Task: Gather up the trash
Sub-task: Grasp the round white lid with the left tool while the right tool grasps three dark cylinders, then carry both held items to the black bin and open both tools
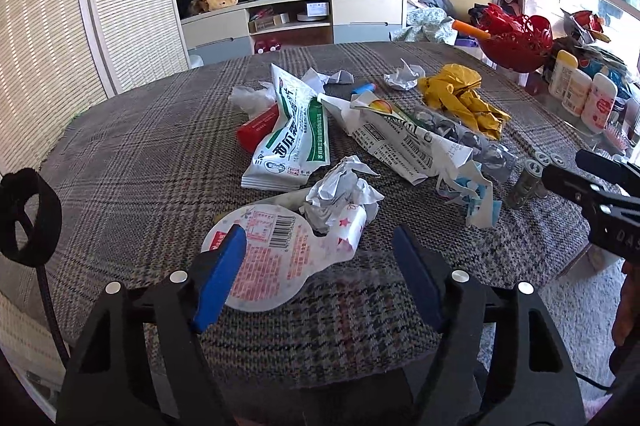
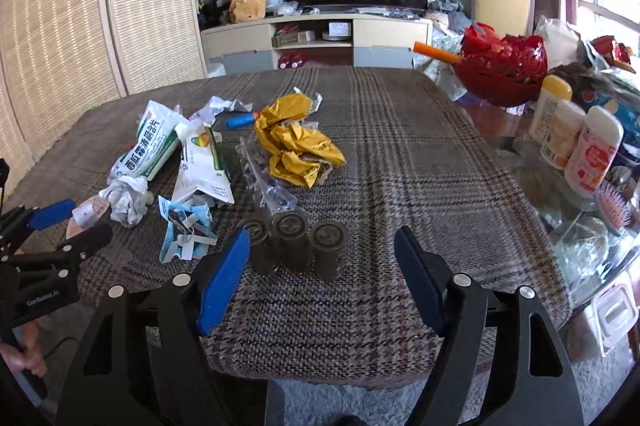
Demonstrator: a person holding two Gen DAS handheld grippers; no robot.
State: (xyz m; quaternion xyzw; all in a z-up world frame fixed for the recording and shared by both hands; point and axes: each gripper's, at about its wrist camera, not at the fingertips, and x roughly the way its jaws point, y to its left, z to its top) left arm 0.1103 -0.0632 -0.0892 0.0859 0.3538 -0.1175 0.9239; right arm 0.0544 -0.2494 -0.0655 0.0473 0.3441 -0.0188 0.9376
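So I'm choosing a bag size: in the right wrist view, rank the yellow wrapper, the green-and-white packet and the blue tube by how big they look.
1. Yellow wrapper and green-and-white packet: look alike, unranked.
2. Blue tube: clearly smallest, though farthest away.

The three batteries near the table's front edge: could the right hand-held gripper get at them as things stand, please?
Probably yes. The batteries stand just ahead of the open right hand-held gripper, with only bare cloth between; its jaws look wide enough, and the blue scraps lie off to the side.
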